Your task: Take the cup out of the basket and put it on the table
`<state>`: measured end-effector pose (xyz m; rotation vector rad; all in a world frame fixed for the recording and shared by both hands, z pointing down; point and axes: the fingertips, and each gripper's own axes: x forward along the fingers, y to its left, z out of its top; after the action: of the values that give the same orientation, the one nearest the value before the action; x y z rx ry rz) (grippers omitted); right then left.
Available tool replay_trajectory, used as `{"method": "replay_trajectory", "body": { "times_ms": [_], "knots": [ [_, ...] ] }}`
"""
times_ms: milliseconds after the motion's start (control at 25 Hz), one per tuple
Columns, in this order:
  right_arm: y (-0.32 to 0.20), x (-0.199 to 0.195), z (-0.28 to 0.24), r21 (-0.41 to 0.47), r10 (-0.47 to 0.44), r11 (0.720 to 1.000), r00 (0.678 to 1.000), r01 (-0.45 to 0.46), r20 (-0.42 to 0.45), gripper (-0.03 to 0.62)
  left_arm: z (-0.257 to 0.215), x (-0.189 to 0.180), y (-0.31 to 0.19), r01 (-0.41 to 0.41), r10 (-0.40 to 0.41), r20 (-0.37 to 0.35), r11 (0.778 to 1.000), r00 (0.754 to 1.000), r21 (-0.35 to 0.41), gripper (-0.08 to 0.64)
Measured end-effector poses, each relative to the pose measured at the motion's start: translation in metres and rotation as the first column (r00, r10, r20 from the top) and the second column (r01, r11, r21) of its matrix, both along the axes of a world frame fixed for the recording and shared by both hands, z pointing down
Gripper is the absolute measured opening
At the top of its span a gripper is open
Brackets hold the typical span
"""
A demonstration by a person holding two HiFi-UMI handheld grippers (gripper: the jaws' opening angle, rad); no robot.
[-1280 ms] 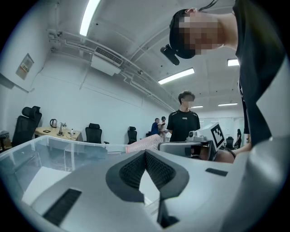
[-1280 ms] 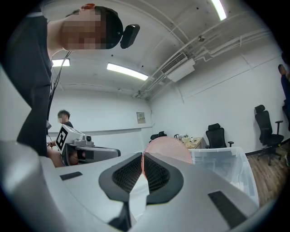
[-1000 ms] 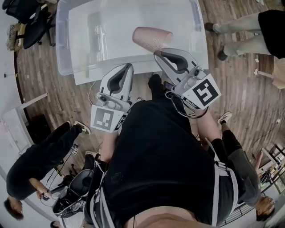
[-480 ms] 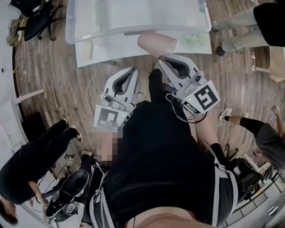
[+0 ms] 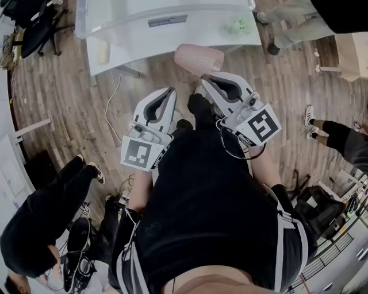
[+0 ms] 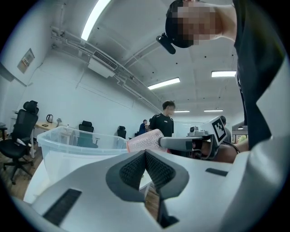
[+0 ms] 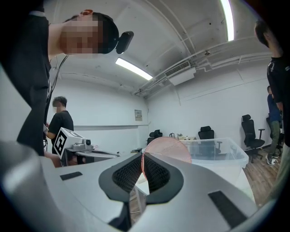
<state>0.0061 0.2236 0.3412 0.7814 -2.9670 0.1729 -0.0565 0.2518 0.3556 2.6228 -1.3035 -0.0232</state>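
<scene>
Floor: brown wooden plank floor (image 5: 299, 74) fills most of the head view.
Table: white rectangular table (image 5: 149, 49) sits at the top edge of that view, well apart from both grippers.
Basket: clear plastic storage basket (image 5: 115, 17) stands on the table with nothing visible inside it.
Bystanders: person in black (image 5: 40, 212) stands at lower left, and someone's legs (image 5: 287, 28) show at upper right.
Left gripper: white two-jaw left gripper (image 6: 146, 156) has its ribbed pads pressed together on nothing and is held level beside the other.
Right gripper: white two-jaw right gripper (image 7: 142, 163) is closed on the cup's thin wall, with only the wall between the pads.
Cup: pale pink textured plastic cup (image 5: 198, 57) lies on its side in the right gripper, above the bare floor and short of the table edge.
Small item: a tiny green object (image 5: 238, 26) rests on the table near its right end; I cannot tell what it is.
Change: a second ago the cup hung over the basket; since then table and basket have slid to the top of the view, and both grippers now sit over the floor.
Meaning: the cup is clear of the basket, so removal looks done; setting it on a table is not yet done.
</scene>
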Motion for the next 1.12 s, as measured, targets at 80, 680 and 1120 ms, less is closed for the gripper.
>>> {"method": "replay_trajectory", "body": {
  "times_ms": [80,680,1120],
  "knots": [
    [0.011,0.008,-0.004,0.010,-0.001,1.000,1.000,0.001,0.008,0.028,-0.002,0.007,0.008,-0.007,0.007,0.005,1.000,1.000,0.007,0.018],
    [0.042,0.080,-0.017,0.034,-0.053,0.998,0.996,0.051,0.067,0.028,-0.021,0.080,0.024,-0.012,0.011,0.027,0.999,1.000,0.032,0.018],
    [0.052,0.108,-0.021,0.048,-0.051,0.998,0.996,0.048,0.070,0.028,-0.026,0.106,0.035,-0.006,0.005,0.033,0.999,0.999,0.037,0.018]
  ]
}}
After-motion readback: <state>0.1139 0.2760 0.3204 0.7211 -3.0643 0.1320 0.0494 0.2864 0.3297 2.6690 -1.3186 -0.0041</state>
